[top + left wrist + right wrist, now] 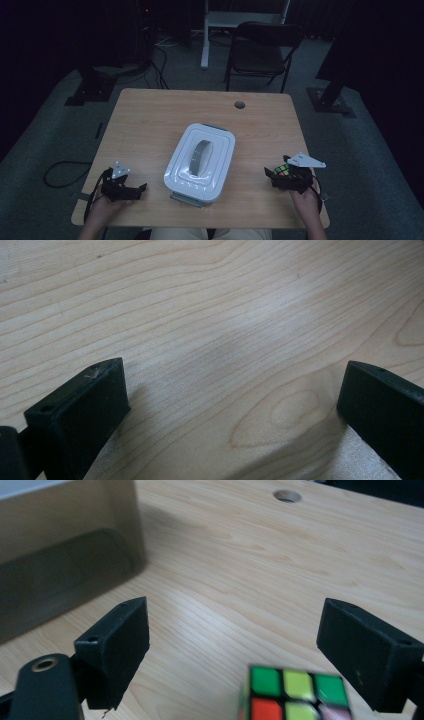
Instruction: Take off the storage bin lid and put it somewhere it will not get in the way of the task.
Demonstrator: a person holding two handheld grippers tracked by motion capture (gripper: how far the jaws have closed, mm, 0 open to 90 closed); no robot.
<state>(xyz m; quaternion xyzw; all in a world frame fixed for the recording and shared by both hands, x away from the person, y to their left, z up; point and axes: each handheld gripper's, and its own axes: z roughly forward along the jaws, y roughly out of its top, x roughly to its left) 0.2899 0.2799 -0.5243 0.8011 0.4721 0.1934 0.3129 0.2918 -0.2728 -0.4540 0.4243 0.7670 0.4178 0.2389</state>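
Holding my right hand-held gripper (pixel 280 176) at the lower right of the high view, I have its jaws spread wide around the puzzle cube (pixel 295 692), which sits between them without either pad pressing on it, so nothing is gripped. My left hand-held gripper (pixel 131 190) rests open at the lower left over bare bench (pixel 210 330), out of the way. The white lidded box (pixel 200 162) sits mid-frame with its handle up, near enough, I judge, to receive the cube.
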